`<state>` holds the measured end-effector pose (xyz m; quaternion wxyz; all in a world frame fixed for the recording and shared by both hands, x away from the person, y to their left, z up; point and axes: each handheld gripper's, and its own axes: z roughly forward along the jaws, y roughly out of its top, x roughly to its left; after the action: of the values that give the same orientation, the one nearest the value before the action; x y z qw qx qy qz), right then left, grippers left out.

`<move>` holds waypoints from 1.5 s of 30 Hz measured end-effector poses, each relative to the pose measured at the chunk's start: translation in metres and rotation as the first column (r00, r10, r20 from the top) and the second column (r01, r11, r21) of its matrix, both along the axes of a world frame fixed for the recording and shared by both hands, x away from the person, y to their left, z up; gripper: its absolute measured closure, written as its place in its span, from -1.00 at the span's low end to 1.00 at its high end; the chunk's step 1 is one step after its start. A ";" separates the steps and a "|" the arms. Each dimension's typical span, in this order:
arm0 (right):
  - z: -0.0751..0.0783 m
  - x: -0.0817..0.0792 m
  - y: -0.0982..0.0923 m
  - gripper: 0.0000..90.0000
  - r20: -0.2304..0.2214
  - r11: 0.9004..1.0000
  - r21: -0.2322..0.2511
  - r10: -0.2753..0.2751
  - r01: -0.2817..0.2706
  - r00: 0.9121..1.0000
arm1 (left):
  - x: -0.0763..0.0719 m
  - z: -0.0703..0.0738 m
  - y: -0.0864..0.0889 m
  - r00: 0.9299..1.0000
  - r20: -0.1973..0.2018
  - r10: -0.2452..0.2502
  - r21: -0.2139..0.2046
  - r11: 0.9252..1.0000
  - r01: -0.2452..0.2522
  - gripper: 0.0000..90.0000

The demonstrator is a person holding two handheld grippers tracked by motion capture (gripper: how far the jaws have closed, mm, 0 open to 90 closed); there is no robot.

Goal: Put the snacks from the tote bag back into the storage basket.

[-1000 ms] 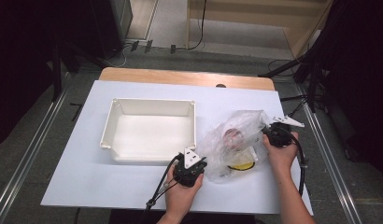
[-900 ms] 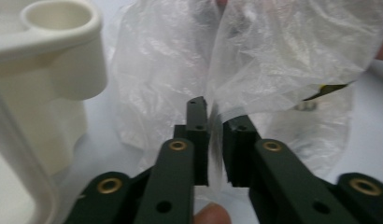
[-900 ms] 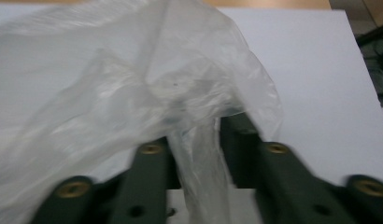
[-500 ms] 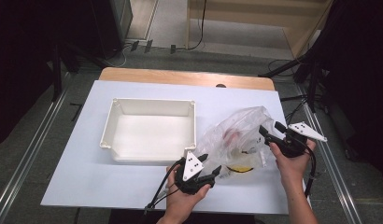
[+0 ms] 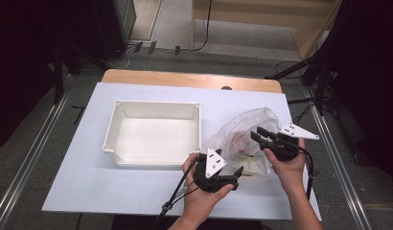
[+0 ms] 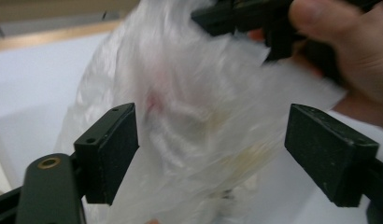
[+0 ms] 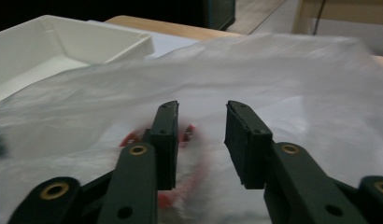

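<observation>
Here, two hand-held grippers, left (image 5: pixel 238 171) gaping and right (image 5: pixel 256 134) narrowly parted, flank one clear bag (image 5: pixel 242 136) beside one white tray (image 5: pixel 156 165)

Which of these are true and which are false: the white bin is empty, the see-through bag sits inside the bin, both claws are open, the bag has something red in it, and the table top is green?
1. The white rectangular plastic bin is empty. True.
2. The clear crinkly plastic bag sits inside the bin. False: it lies on the white table top, beside the bin.
3. The left claw and right claw are both open. True: neither pinches the bag.
4. Something red shows through the bag. True.
5. The table top is green. False: it is white.
</observation>
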<state>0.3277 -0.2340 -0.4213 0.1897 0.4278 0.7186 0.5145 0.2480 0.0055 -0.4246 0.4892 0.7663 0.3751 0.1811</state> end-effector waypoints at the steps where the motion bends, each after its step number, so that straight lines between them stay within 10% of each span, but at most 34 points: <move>1: -0.001 0.000 0.004 0.53 -0.003 1.000 0.004 0.021 -0.021 1.000 | 0.002 -0.002 -0.001 1.000 -0.002 0.017 0.008 1.000 -0.017 -0.45; 8: 0.007 -0.006 -0.004 0.34 0.081 0.998 0.054 -0.049 0.045 0.996 | 0.019 -0.006 0.015 0.996 -0.052 0.074 -0.006 0.997 -0.075 0.60; 15: 0.022 0.003 -0.029 -0.33 0.113 0.966 0.102 -0.250 0.239 0.962 | 0.028 -0.011 0.027 0.991 -0.080 0.105 -0.013 0.994 -0.106 0.72; 20: 0.013 0.030 -0.026 -0.56 0.002 0.975 0.038 -0.220 0.219 0.976 | 0.025 -0.020 0.027 0.988 -0.085 0.125 0.009 0.992 -0.125 0.70; 27: -0.010 0.046 0.000 0.52 -0.044 0.986 -0.100 -0.137 0.132 0.990 | 0.020 -0.035 0.025 0.987 -0.101 0.127 0.058 0.991 -0.122 0.86; 31: -0.016 0.054 0.007 0.98 -0.069 0.989 -0.099 -0.113 0.106 0.991 | 0.020 -0.043 0.025 0.987 -0.098 0.129 0.103 0.988 -0.119 0.91; 34: -0.020 0.062 0.008 1.00 -0.088 0.994 -0.063 -0.099 0.094 0.991 | 0.020 -0.050 0.025 0.984 -0.124 0.128 0.135 0.985 -0.111 0.97; 45: -0.046 0.077 0.015 1.00 -0.199 0.979 -0.181 -0.131 0.095 0.971 | 0.021 -0.054 0.029 0.983 -0.154 0.097 0.225 0.972 -0.061 0.99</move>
<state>0.4044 -0.2191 -0.4672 0.1776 0.5025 0.7501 0.3914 0.2691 0.0347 -0.4782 0.3616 0.8123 0.4220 0.1773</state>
